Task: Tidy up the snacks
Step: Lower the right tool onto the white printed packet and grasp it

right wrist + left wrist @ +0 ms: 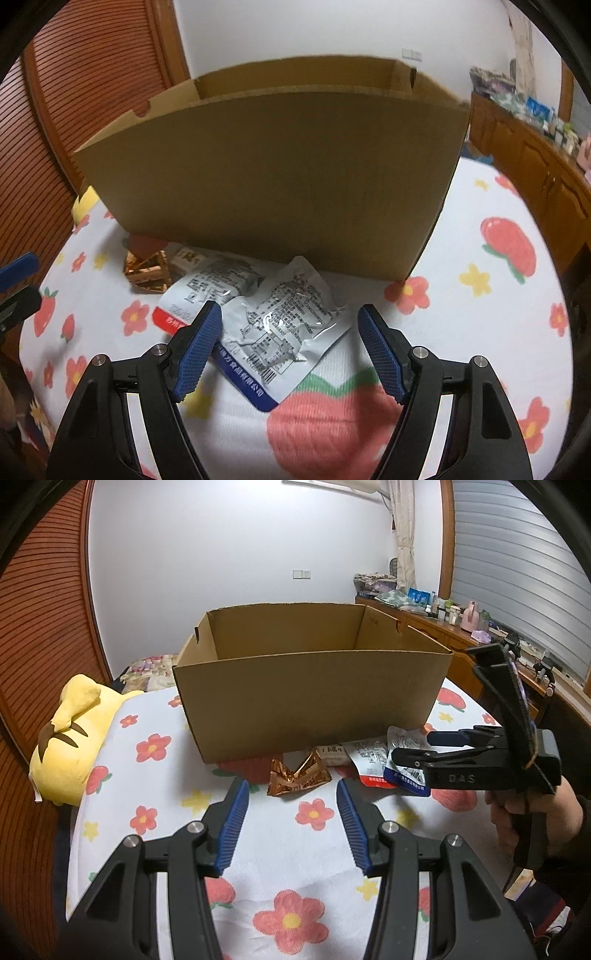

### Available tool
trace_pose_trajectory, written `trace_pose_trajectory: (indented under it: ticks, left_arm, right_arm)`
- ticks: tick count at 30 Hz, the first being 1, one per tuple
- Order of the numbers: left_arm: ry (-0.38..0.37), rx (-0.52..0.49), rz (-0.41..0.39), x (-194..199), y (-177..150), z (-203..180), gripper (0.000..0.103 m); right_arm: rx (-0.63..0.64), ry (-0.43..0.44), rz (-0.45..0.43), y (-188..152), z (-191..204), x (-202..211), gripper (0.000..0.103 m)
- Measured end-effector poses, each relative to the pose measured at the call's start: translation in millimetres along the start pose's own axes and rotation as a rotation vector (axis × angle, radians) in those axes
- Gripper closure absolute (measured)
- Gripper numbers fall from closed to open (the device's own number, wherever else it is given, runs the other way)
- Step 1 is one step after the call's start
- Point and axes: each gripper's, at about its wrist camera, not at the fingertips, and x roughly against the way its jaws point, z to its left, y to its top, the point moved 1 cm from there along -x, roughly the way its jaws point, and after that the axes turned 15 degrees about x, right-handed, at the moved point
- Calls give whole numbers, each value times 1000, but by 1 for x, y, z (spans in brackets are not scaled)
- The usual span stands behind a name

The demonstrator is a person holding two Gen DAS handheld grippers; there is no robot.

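Hiding box (273, 177) interior, near wall

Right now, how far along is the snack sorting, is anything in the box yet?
Done: nothing visibly; what shows of the cardboard box interior looks bare, though its floor is hidden. In hand: nothing. The right hand-held gripper is open around the blue-edged packet; the left hand-held gripper is open just short of the copper foil packet. Left: those, the red-edged packet and a beige one.
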Motion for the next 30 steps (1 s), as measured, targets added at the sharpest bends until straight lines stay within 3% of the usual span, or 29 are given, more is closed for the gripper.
trace_pose_trajectory:
  ticks: [6,15,22,30]
  left_arm:
    - [-2,6,5,-1,-1,1,53]
    - [0,9,22,-6,-6,2,53]
    - [3,20,28,-9,-6,8,53]
    - [-2,22,40,-15,-10,6,53]
  right_arm:
    - [-57,43,-1,-5,-8,-6,19]
    - [-25,33,-9,-9,-7,-3,18]
    - [7,35,27,-16,-9,5,33]
    - [-11,19,23,-17,-19,10,34]
